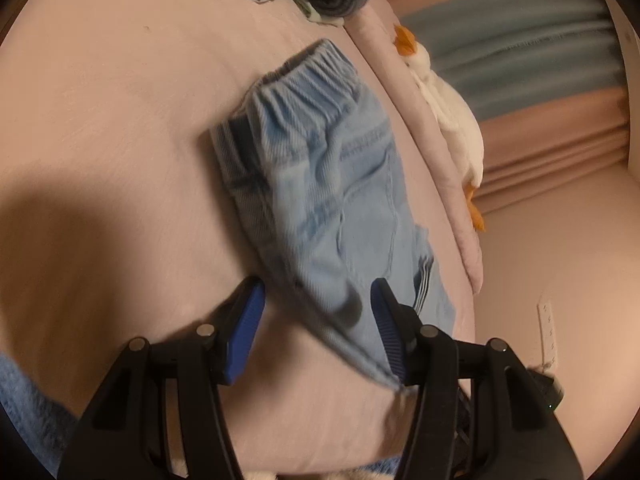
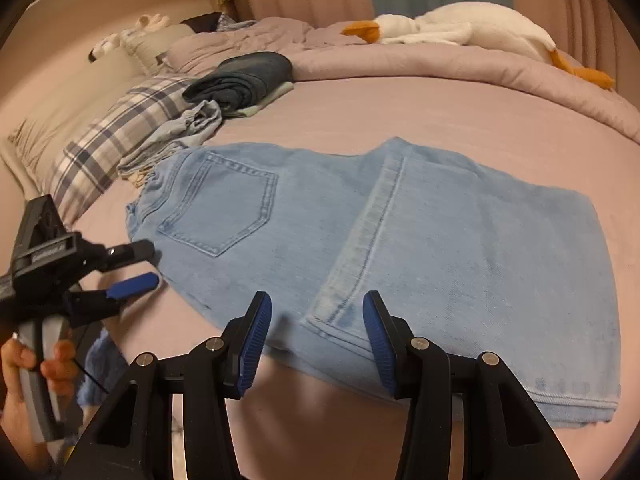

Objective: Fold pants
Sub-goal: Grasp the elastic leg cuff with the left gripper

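On bed (image 2: 400, 104) — folded jeans (image 2: 360, 240) | left gripper (image 2: 144, 264) apart, empty

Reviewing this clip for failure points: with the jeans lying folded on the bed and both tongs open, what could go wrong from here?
1. The left tongs sit open at the waistband edge of the jeans; a shallow bite may catch only the top layer and undo the fold.
2. The right tongs straddle the hem seam near the bed's front edge; pulling could drag the jeans off.
3. The clothes pile lies beyond the waistband and could snag.
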A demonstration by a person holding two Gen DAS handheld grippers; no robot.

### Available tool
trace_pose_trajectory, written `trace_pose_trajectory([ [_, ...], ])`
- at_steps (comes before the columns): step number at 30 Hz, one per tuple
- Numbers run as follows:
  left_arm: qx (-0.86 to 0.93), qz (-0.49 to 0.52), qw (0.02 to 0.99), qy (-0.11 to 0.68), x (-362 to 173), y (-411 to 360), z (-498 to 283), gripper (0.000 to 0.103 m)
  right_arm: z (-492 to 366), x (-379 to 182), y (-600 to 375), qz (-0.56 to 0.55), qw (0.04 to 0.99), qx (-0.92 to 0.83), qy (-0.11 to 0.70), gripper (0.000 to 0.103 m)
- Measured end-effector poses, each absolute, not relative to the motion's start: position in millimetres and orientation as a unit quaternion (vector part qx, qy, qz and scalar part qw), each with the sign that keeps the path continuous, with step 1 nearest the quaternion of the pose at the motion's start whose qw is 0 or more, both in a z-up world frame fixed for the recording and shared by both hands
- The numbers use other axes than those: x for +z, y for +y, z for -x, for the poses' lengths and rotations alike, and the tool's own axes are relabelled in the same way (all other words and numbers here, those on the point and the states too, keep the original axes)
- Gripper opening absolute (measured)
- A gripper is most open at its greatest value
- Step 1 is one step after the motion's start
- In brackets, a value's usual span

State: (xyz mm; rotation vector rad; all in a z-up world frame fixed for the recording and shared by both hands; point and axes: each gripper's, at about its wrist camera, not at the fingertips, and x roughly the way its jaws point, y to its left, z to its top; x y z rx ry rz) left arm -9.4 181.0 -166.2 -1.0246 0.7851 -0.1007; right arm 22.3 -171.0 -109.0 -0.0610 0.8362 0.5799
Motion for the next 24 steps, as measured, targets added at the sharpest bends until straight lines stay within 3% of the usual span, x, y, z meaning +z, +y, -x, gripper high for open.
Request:
trace_pose_trajectory([
  [5,-0.012,0.497,0.801,0.335,-169.4,187.1,2.8,0.046,-23.3,-109.9,-171.6,0.024,0.874,0.271,0.403,0.048],
  [15,-0.011,0.502,0.809,0.305,-170.8,204.2,-14.1,0.045,-20.2,-111.0,-162.9,0.044,0.872,0.278,0.401,0.048],
  [18,-0.014,0.485,0.815,0.316,-169.4,200.8,-14.5,0.035,-21.8,-106.1,-161.6,0.045,0.874,0.280,0.396,0.048],
  [24,0.013,0.421,0.846,0.328,-153.8,187.7,-7.1,0.029,-37.1,-98.7,-142.3,0.063,0.875,0.277,0.392,0.048],
])
